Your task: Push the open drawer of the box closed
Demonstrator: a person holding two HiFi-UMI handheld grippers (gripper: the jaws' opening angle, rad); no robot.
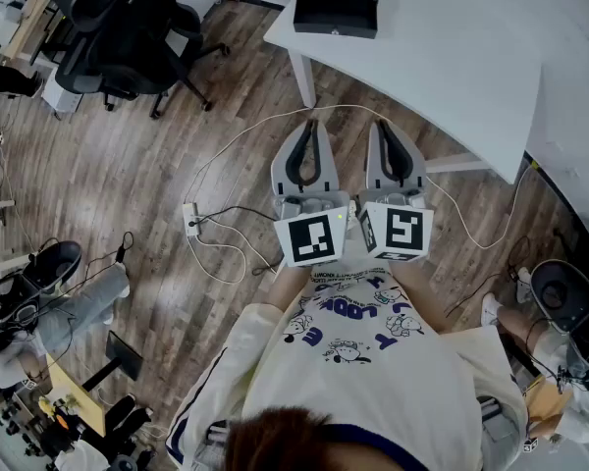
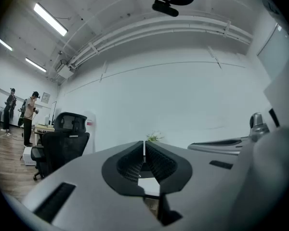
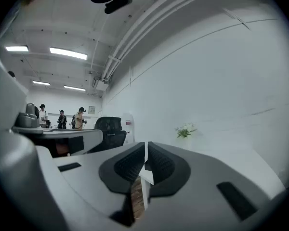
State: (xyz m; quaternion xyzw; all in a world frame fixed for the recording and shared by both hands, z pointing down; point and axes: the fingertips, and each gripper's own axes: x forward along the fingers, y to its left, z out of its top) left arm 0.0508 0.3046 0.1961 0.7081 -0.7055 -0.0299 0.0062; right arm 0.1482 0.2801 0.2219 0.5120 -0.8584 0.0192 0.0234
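The black box (image 1: 336, 1) stands on the far part of the white table (image 1: 452, 67), near its left edge. Its long axis runs from left to right, and one long side faces the person. From this high angle I cannot tell how far the drawer stands out. The person holds both grippers close in front of the chest, side by side and almost parallel, above the wooden floor (image 1: 128, 165). Their jaws point away from the body, toward the near edge of the table. The left gripper (image 1: 309, 126) has its jaws pressed together with nothing between them, as its own view (image 2: 144, 148) shows. The jaws of the right gripper (image 1: 385, 126) are also pressed together and hold nothing (image 3: 146, 150). The box lies well apart from both pairs of jaws, farther away and roughly in line with the left gripper; only the head view shows it. Both gripper views look up at a white wall (image 2: 183, 95). A black office chair (image 1: 118, 27) stands at the far left.
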